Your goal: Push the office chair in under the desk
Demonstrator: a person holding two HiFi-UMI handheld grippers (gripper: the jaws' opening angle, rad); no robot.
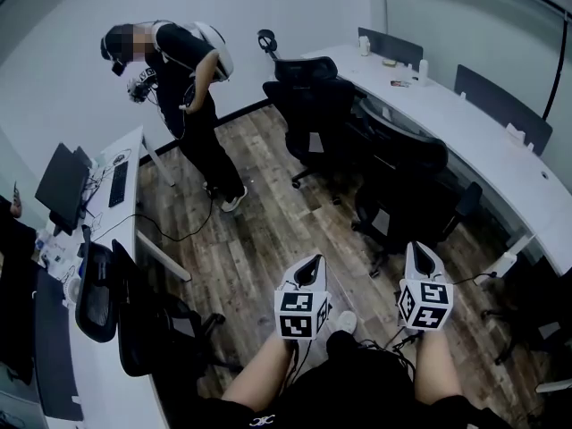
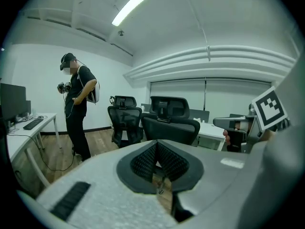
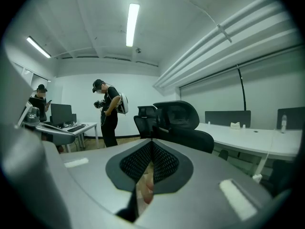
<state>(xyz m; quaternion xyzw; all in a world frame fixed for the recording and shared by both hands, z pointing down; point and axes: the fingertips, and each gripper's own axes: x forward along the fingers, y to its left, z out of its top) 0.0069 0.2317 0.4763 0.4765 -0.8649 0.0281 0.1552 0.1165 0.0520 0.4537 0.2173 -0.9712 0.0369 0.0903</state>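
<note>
Since the left gripper (image 1: 307, 271) and right gripper (image 1: 418, 256) are both pinched shut on nothing, this'll be a shove, not a grab. The office chair (image 1: 402, 177) stands upright just ahead, pulled out from the long white desk (image 1: 465, 119) and nearer the right gripper. Its backrest seems to face us, with the desk off to the right.
</note>
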